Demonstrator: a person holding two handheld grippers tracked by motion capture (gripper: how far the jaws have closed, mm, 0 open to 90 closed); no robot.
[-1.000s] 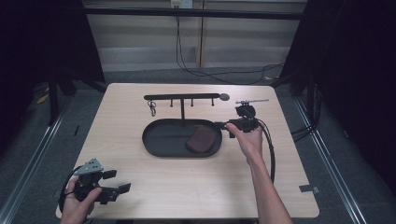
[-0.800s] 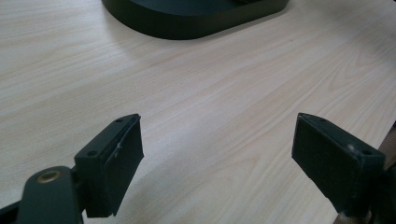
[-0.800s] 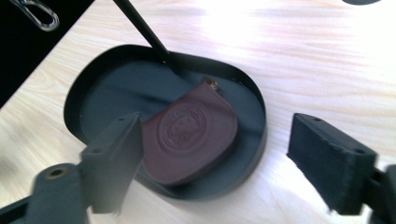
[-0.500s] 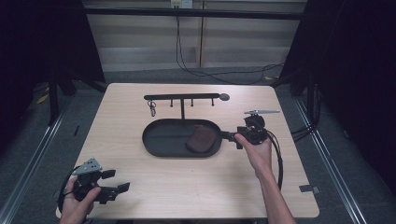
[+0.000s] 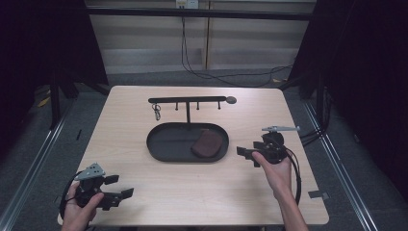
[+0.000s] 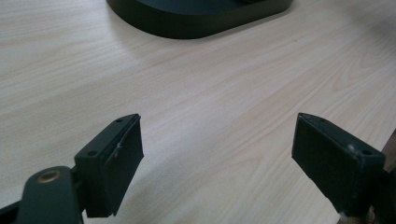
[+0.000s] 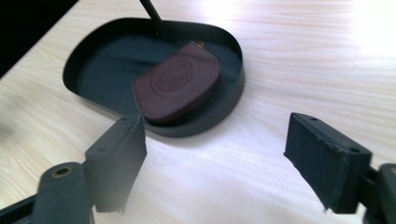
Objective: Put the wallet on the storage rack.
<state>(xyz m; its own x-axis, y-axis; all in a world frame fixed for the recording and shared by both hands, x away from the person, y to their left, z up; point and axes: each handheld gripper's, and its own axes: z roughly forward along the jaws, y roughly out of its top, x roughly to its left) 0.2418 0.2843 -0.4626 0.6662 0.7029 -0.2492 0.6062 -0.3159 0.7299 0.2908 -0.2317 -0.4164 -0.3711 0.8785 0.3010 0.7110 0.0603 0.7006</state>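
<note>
High view: we see black oval tray [image 5: 166,149] mid-table, brown leather pouch [image 5: 207,143] lying in its right end. Right gripper [image 5: 246,153] just right of tray, jaws spread, just closing slightly, nothing between. Left gripper [image 5: 120,188] at near left corner, spread.

Left gripper view: we see bare table [image 6: 210,93] between jaws.

Right gripper view: pouch [image 7: 177,81] lies beyond spread jaws.

a dark brown pouch [image 7: 177,86] with an embossed round mark lies in a black tray [image 7: 233,91]; the table [image 5: 144,192] is pale woodgrain; the rack [image 5: 187,100] is black.
</note>
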